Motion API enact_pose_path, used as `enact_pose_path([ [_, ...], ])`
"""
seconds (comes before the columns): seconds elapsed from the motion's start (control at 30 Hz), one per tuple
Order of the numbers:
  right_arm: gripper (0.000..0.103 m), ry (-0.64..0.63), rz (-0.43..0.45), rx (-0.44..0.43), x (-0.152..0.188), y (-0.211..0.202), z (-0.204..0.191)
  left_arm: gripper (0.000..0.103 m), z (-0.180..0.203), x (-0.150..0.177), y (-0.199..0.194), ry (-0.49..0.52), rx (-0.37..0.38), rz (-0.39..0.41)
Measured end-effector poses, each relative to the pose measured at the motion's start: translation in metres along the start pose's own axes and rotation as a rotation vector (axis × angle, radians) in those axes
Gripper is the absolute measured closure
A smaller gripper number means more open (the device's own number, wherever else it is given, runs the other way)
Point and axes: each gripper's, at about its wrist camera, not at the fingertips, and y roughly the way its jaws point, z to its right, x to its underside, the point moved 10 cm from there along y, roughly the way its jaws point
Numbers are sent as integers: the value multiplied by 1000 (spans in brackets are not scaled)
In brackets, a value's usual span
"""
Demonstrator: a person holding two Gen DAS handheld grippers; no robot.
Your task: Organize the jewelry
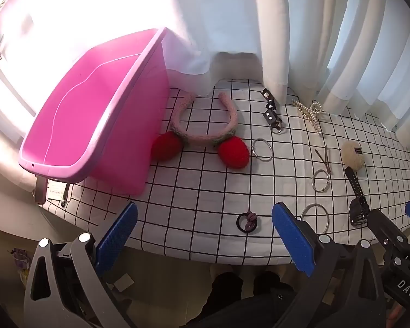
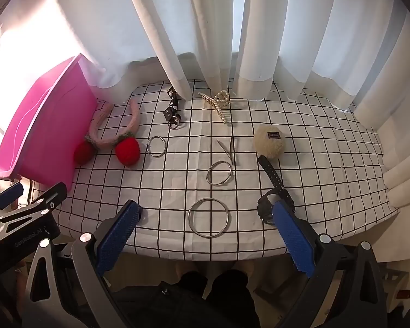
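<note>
Left claw and right claw gape wide, angled downward

Left gripper hangs over near table edge w/ blue pads wide apart, nothing btwn them. Black hair tie lies on checked cloth just ahead. Pink bin sits far left; knitted headband w/ two red pom-poms beside it. Metal rings, pearl hair claw, black watch to the right. Right gripper shows at right edge.
</note>
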Motion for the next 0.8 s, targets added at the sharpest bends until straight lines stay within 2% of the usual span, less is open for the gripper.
enact_pose_path([
  [0.8, 9, -2, 0, 1, 0, 4, -1, 6, -4, -2, 0, 4, -13, 0],
])
